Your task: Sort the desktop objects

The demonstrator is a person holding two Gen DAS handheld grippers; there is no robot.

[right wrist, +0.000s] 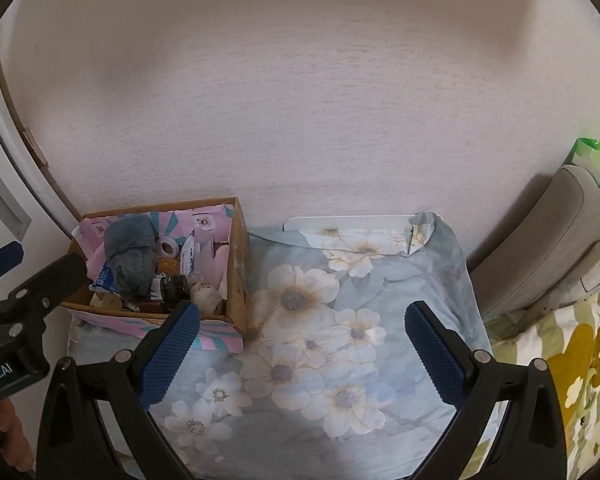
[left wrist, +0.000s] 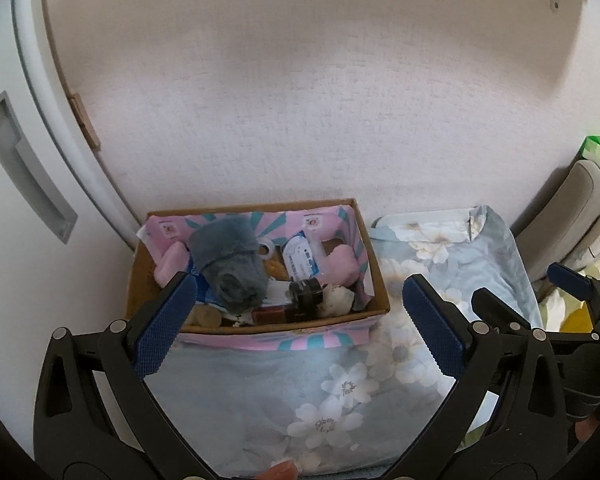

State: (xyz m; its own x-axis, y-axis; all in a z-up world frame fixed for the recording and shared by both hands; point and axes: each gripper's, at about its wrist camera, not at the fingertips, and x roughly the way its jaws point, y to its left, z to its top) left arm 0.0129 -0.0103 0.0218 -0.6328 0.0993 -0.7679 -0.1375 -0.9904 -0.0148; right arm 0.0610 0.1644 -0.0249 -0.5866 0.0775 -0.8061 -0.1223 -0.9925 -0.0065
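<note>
One cardboard box (left wrist: 374, 280) is seen on the flowered blue cloth (left wrist: 260, 392), pushed up against the pale wall (left wrist: 300, 100), and it is packed full. Counted inside: one grey furry roll (left wrist: 230, 264), two pink soft pieces (left wrist: 171, 266), one small tape ring (left wrist: 267, 249), one white-and-blue packet (left wrist: 300, 260), one dark round jar (left wrist: 306, 293) and one whitish crumpled lump (left wrist: 338, 300); the brown bits at the front cannot be told apart. The box's long axis is laid left to right along the wall, its open top turned upward. The furry roll is tilted, its long axis running from the back wall of the box toward the front, one round end faced to the camera. Two grippers are held above the cloth, both empty. The left gripper (left wrist: 296, 332) is held just before the box with its jaws spread wide. The right gripper (right wrist: 300, 354) is held over the bare cloth (right wrist: 340, 320) to the right of the box (right wrist: 236, 264), jaws likewise spread wide apart, nothing between them. One grey cushion (right wrist: 548, 236) is seen at the far right.
</note>
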